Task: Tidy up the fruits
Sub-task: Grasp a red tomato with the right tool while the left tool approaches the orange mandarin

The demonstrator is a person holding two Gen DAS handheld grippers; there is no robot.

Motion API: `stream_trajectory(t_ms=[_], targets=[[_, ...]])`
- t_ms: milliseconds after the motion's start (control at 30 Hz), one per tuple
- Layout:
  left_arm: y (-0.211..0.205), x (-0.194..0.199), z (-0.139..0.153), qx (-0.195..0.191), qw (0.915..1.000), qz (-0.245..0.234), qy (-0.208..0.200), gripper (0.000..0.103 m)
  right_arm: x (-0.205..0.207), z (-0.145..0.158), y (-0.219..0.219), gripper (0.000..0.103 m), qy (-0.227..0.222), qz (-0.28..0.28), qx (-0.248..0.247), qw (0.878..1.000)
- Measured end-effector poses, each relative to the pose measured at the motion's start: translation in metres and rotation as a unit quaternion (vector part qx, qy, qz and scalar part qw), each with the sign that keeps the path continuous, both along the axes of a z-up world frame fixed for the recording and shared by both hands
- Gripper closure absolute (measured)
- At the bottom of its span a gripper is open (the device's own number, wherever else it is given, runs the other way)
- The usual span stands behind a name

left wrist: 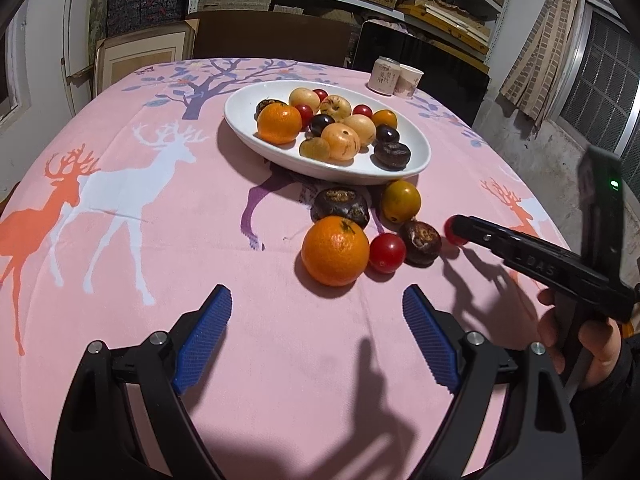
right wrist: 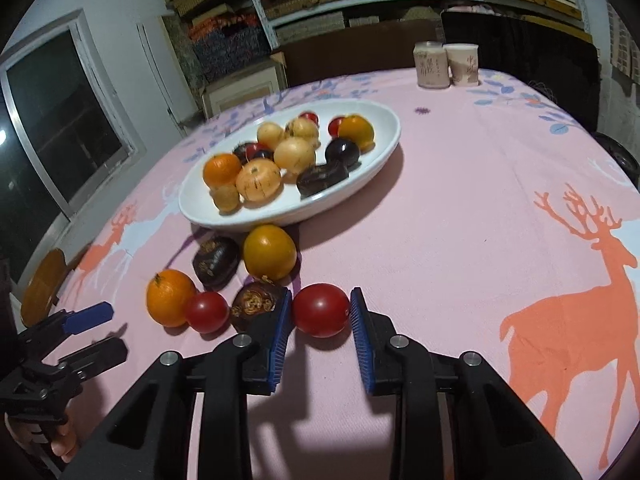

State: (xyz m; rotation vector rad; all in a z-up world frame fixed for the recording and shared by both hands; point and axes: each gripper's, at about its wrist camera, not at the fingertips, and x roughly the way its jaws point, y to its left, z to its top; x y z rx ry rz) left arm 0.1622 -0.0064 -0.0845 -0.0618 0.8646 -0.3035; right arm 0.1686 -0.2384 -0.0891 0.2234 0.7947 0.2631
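A white oval dish (left wrist: 248, 128) (right wrist: 192, 204) holds several fruits: oranges, pale yellow ones, dark ones and small red tomatoes. In front of it on the pink cloth lie an orange (left wrist: 335, 250), a red tomato (left wrist: 387, 253), two dark wrinkled fruits (left wrist: 341, 206) (left wrist: 421, 237) and a yellow-orange fruit (left wrist: 401, 201). My right gripper (right wrist: 321, 297) is shut on another red tomato (right wrist: 320, 311) that rests on the cloth, a blue pad against each side. My left gripper (left wrist: 317, 294) stands open just short of the orange, with nothing between its fingers.
Two paper cups (left wrist: 394, 77) stand at the table's far right edge. Shelves with stacked boxes fill the back wall. A hand (left wrist: 600, 340) holds the right gripper's handle at the right. The cloth to the left and right of the fruit lies bare.
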Motion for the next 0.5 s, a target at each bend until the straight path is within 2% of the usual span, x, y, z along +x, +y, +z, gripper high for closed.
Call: stream_trajectory(t_ms=[167, 333, 500], targets=[[-0.017, 0.018, 0.003, 0.034, 0.9993, 0.010, -0.008, 0.018, -0.017, 0.012, -0.007, 0.073, -0.043, -0.010, 0.003, 0.999], [-0.033, 0.035, -0.002, 0.037, 0.9993, 0.008, 0.001, 0.018, -0.017, 0.010, -0.015, 0.073, -0.043, -0.015, 0.022, 0.999], [-0.031, 0.041, -0.008, 0.039, 0.9990, 0.022, 0.005, 0.018, -0.019, 0.011, -0.014, 0.073, -0.050, -0.010, 0.025, 0.998]])
